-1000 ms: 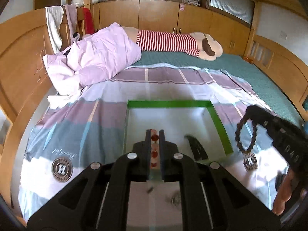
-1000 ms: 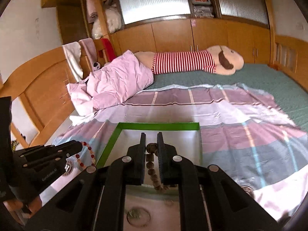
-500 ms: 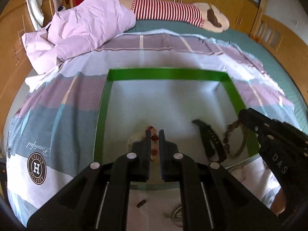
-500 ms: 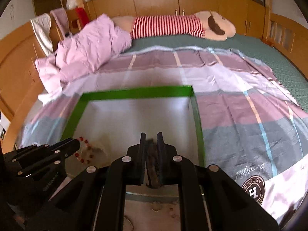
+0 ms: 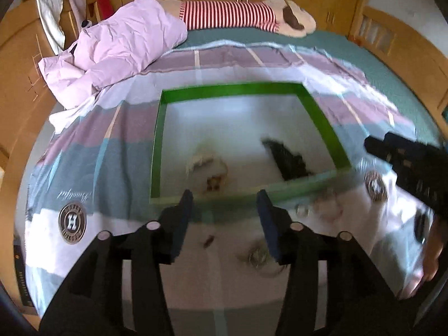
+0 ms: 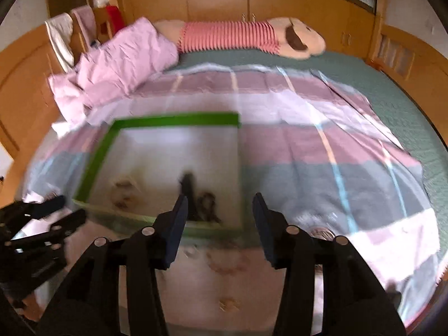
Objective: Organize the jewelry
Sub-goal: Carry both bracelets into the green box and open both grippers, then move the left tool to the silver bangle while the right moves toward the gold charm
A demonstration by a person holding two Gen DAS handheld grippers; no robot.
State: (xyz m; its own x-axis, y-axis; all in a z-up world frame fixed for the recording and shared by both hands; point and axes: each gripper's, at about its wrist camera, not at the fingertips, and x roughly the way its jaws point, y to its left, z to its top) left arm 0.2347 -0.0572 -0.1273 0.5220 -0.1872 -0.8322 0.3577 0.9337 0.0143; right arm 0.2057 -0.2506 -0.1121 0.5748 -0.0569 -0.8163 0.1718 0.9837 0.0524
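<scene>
Two grippers hang with their fingers spread wide and nothing between them: the left gripper [image 5: 224,204] sits at the bottom centre of its own view, and the right gripper [image 6: 219,210] likewise in its view. Both look down past the near rim of a green-edged tray [image 5: 158,151] that lies on a striped bedspread [image 5: 84,151] in the middle of each frame. Inside the tray, left of centre, rests a pale beaded bracelet [image 5: 208,168] with a darker red-brown patch at its near side; motion blur hides its detail. Right of it, apart from it, lies a dark strap-like piece [image 5: 288,159], and the right wrist view shows a small dark beaded loop [image 6: 207,201] just beside that piece, near the tray's front edge. On the bedspread in front of the tray, low in the left view, a ring-shaped item [image 5: 259,256] and a tiny dark bit [image 5: 208,240] lie outside it. A pink quilt [image 5: 123,44] is bunched at upper left, and a striped plush toy [image 5: 238,18] stretches across the top.
</scene>
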